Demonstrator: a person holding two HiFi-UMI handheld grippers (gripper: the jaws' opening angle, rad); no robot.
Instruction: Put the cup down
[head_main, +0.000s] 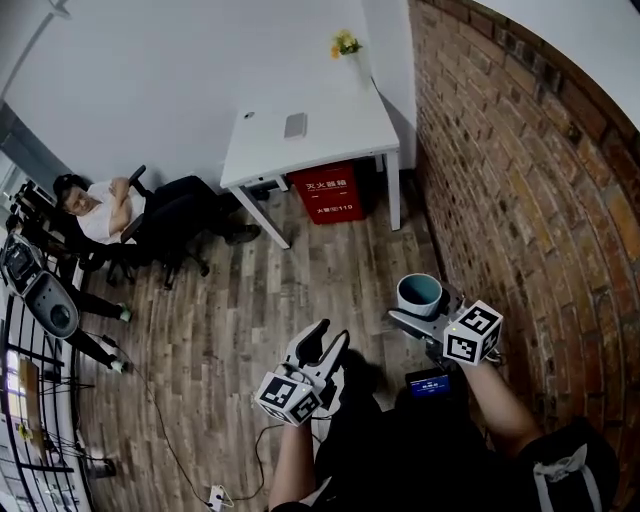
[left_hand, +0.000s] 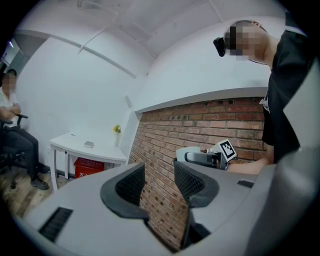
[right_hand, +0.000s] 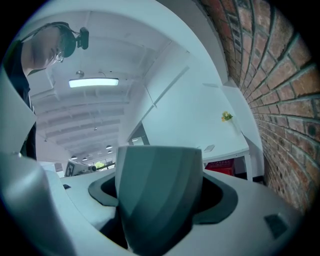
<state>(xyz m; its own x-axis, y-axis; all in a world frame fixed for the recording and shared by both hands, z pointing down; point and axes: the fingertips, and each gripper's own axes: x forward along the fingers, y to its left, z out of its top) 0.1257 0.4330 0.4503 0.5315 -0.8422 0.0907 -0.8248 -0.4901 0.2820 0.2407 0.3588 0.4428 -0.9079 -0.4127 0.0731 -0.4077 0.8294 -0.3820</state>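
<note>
Right gripper (head_main: 421, 312) pinches the teal cup (head_main: 420, 291), held upright right of frame centre | left gripper (head_main: 331, 334) lower centre, jaws spread, nothing between | white table (head_main: 330, 140) upper centre.

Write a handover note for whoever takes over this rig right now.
Right gripper: shut on the cup, held in the air, opening up, beside the brick wall.
Left gripper: open, nothing between its fingers.
Done: the cup is grasped.
Left: put the cup down. It rests on nothing yet. The white table stands farther ahead, out of immediate reach by the look of it.
</note>
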